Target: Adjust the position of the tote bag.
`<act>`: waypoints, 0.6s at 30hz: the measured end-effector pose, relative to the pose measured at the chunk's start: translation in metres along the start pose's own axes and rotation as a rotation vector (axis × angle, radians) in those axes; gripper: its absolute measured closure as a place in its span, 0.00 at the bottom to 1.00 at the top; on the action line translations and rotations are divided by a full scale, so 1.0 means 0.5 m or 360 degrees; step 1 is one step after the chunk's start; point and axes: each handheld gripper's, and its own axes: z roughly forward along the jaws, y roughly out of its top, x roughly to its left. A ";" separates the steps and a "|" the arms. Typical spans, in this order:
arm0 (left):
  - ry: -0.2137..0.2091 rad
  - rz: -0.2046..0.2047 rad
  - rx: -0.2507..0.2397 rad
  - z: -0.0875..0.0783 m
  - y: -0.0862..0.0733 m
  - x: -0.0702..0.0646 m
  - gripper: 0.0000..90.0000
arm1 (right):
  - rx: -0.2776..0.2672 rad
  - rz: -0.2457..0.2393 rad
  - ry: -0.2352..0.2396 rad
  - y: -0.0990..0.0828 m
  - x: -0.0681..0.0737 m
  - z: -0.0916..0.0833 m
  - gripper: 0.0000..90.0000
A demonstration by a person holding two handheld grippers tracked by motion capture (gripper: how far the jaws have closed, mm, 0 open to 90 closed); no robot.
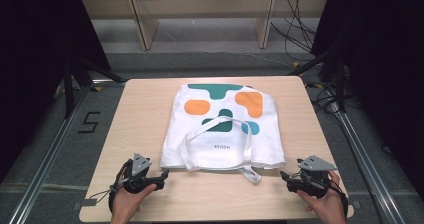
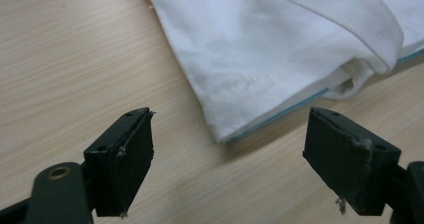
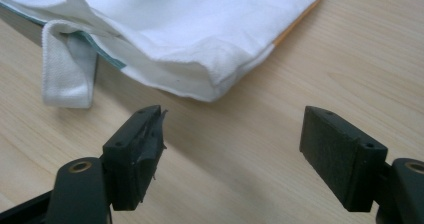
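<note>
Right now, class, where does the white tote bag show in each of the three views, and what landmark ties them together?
High view: the tote bag lies flat mid-table, between and beyond both grippers.
Left gripper view: its near corner sits top centre, just ahead of the open jaws.
Right gripper view: its other near corner fills the top, a strap at left.
Shared landmark: the pale wooden table.

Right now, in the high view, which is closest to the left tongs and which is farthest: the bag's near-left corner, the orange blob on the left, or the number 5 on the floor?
1. Bag's near-left corner, just right of the left tongs.
2. Orange blob, up the bag.
3. Number 5, off the table, far left.
</note>
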 end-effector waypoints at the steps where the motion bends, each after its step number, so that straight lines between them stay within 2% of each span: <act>1: -0.0001 -0.0011 -0.0009 0.002 0.000 0.000 0.22 | 0.0008 -0.0003 0.0011 0.000 0.002 -0.001 0.30; 2: -0.0008 -0.0028 -0.0025 0.006 0.000 -0.001 0.22 | -0.0006 -0.0009 0.0009 0.000 0.002 0.000 0.30; 3: -0.0023 -0.0018 -0.0046 0.009 -0.001 0.000 0.21 | 0.0007 0.0001 0.0010 0.000 0.002 -0.001 0.30; 4: -0.0026 -0.0028 -0.0031 0.009 0.001 -0.001 0.21 | 0.0001 -0.0001 -0.0001 0.000 0.000 0.000 0.30; 5: -0.0037 0.0002 -0.0009 0.010 0.002 0.001 0.21 | 0.0000 -0.0005 0.0000 -0.001 -0.002 0.001 0.30; 6: -0.0048 -0.0006 -0.0037 0.016 0.002 -0.003 0.21 | -0.0004 -0.0014 -0.0004 -0.002 -0.005 0.002 0.30; 7: -0.0040 0.0036 0.0019 0.017 0.002 -0.002 0.21 | 0.0012 0.0012 0.0000 -0.001 -0.006 0.001 0.30; 10: -0.0035 0.0132 0.0103 0.019 0.005 0.004 0.21 | 0.0011 0.0030 -0.0004 -0.001 -0.008 0.003 0.29; 12: -0.0006 0.0137 0.0098 0.027 0.008 0.007 0.21 | 0.0004 0.0025 -0.0005 -0.002 -0.007 0.003 0.29; 13: 0.0004 0.0118 0.0107 0.033 0.009 0.007 0.21 | 0.0004 0.0033 -0.0002 -0.001 -0.006 0.002 0.29; 15: 0.0008 0.0108 0.0123 0.042 0.009 0.011 0.21 | 0.0004 0.0031 -0.0003 0.000 -0.005 0.002 0.29; 16: -0.0005 0.0094 0.0138 0.046 0.009 0.013 0.21 | -0.0002 0.0001 -0.0005 -0.001 -0.007 0.004 0.29; 18: 0.0004 0.0121 0.0143 0.048 0.011 0.015 0.20 | 0.0001 0.0008 -0.0003 -0.001 -0.006 0.003 0.29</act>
